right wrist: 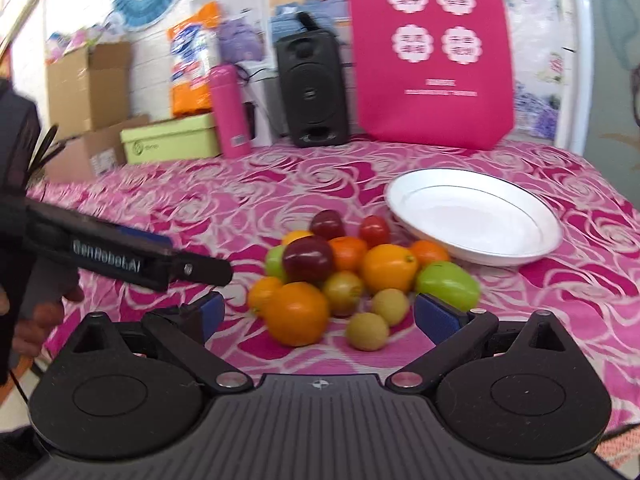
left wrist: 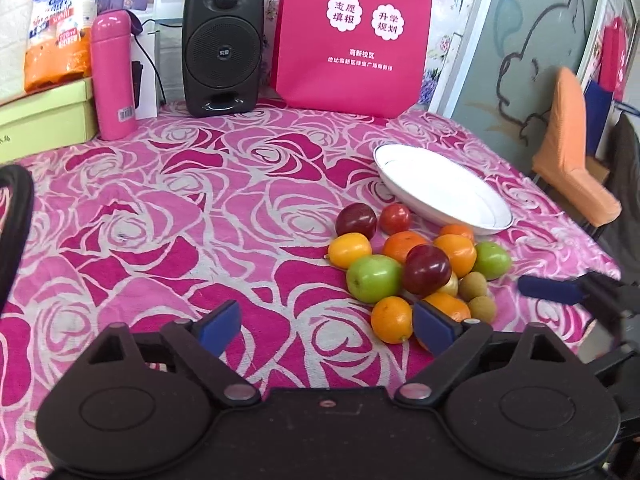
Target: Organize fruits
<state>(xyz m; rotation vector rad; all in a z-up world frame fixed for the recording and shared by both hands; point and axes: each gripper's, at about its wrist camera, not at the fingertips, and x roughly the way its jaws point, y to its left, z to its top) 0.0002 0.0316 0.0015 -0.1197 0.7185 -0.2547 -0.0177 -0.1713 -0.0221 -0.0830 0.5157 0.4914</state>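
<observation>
- On the rose-patterned bench (left wrist: pixel 168 208): fruit pile (left wrist: pixel 416 268) heaped just beside the white plate (left wrist: pixel 440 188).
- Left tongs (left wrist: pixel 328 326): spread wide, gripping nothing.
- Right tongs (right wrist: pixel 320 314): spread wide, gripping nothing, near the pile.

Black speaker (left wrist: pixel 222 46) at the table's back edge, pink flask (left wrist: pixel 112 76) to its left, green box (left wrist: pixel 44 118) beyond that, pink bag (left wrist: pixel 352 32) to its right.

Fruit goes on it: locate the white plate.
The white plate sits empty on the rose tablecloth, right of centre in both views, just behind the fruit pile.
</observation>
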